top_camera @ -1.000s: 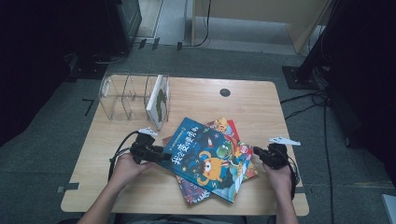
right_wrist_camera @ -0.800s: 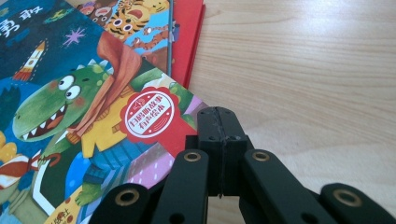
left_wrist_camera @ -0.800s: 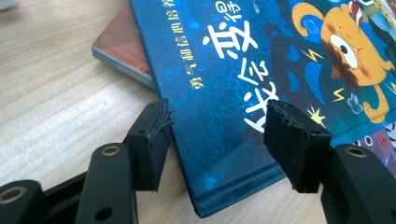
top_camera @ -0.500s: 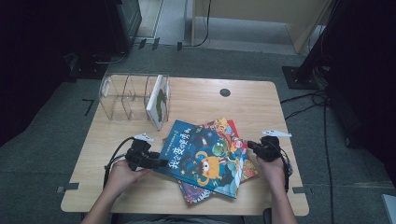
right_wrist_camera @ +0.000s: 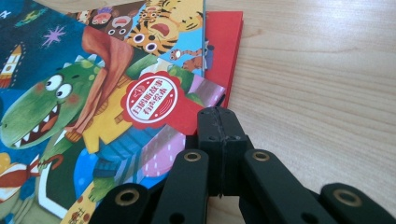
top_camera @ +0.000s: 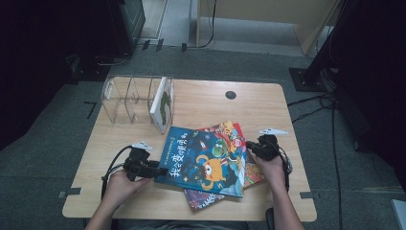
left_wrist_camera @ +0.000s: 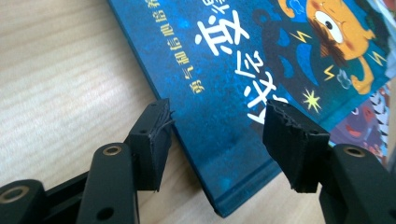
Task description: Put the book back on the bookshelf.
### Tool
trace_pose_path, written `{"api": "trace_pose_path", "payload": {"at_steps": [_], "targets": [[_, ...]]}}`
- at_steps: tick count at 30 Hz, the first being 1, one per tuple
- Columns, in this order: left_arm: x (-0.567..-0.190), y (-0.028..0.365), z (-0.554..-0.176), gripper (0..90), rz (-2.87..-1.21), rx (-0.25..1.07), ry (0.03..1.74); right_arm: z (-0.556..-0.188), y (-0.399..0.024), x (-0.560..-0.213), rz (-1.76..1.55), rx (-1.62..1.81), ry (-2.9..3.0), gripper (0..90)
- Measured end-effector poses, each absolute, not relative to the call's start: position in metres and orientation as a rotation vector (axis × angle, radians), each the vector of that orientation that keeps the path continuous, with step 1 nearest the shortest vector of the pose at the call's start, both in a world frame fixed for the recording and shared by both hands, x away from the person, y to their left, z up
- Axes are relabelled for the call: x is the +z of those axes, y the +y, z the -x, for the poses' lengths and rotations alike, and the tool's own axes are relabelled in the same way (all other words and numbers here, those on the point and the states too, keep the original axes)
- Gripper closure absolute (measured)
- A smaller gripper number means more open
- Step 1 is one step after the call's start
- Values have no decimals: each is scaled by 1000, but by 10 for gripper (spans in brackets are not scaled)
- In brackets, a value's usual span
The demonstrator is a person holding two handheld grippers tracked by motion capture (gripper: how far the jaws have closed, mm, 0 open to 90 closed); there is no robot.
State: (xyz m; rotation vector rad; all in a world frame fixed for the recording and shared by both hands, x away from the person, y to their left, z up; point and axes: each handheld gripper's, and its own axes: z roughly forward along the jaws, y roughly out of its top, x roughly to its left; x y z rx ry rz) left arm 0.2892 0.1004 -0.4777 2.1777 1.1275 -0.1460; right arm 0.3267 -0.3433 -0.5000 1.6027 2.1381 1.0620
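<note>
Blue book [top_camera: 203, 163] shifted nearer, Chinese-titled.

"我会变勇敢" on blue book [top_camera: 203, 160]

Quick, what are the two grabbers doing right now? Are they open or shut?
Left gripper: open, its fingers either side of the blue book's corner, not pressing it.
Right gripper: shut, holding nothing, fingers at the edge of the books.

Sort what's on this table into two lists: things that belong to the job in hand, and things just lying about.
In the job:
- blue picture book, top of the pile
- books beneath it
- left gripper, jaws open astride the blue book's corner
- right gripper, jaws shut at the pile's edge

Lying about:
- clear rack
- book standing in it
- round black spot
</note>
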Motion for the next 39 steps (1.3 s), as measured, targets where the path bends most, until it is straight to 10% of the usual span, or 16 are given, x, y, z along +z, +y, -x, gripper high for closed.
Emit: {"api": "trace_pose_path", "payload": {"at_steps": [39], "targets": [[-491, 95, -337, 315, -2146, -139, 1217, -278, -334, -497, -1512, 1100, 2182, 895]]}}
